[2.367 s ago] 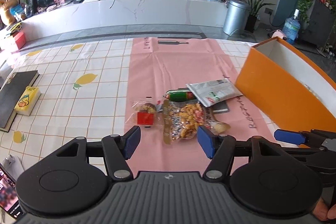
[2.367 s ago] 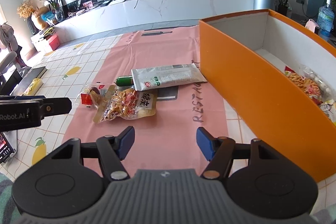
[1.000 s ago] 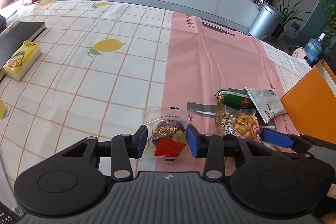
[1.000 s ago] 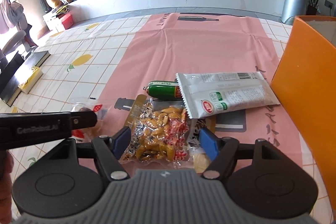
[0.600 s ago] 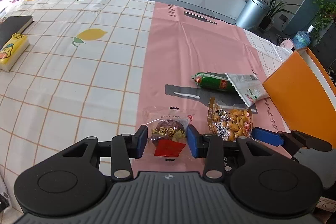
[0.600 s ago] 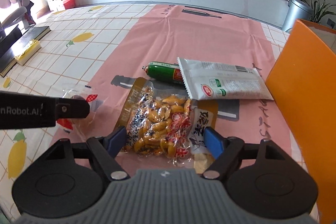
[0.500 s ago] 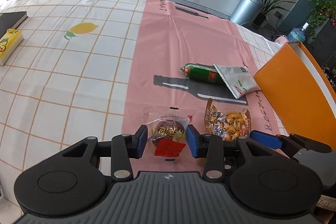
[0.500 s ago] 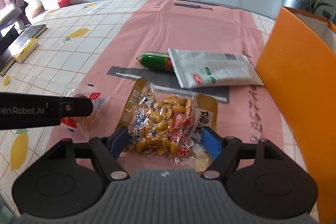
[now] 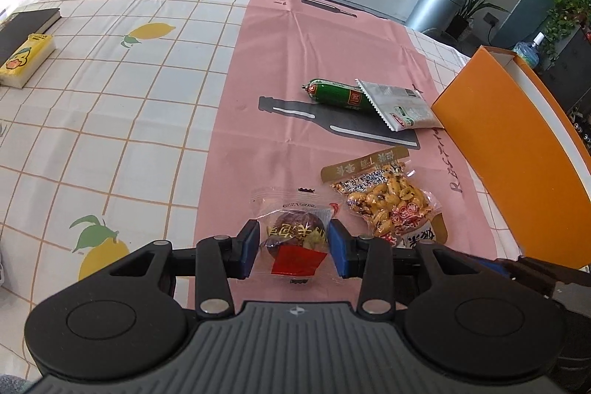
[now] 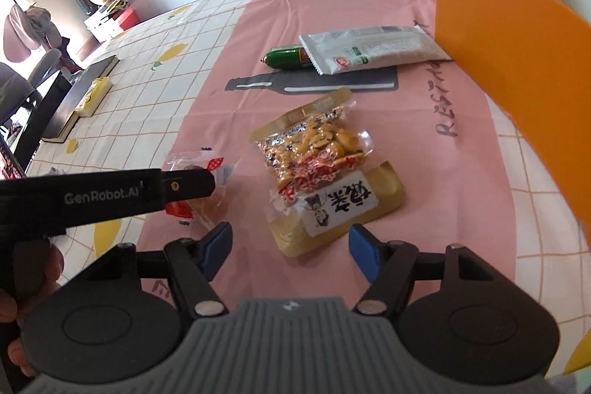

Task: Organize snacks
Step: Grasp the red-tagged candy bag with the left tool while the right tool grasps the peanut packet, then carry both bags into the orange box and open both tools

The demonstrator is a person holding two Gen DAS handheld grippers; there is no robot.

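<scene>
Pads of the left gripper [image 9: 293,249] pinch a clear-wrapped date candy [image 9: 295,233] over the pink runner [image 9: 321,36]. The right gripper [image 10: 290,253] is spread, its jaws closing, with the near end of the peanut packet [image 10: 321,168] just ahead of them, untouched. Farther along the runner lie a green sausage [image 9: 334,93] and a silver pouch [image 10: 373,48], the pouch touching the orange box [image 10: 517,69] at the table's right edge.

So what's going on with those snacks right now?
Left gripper clamped on clear-wrapped dark sweet. Right gripper closing, empty, behind the gold peanut bag. Nothing blocking the orange box.
</scene>
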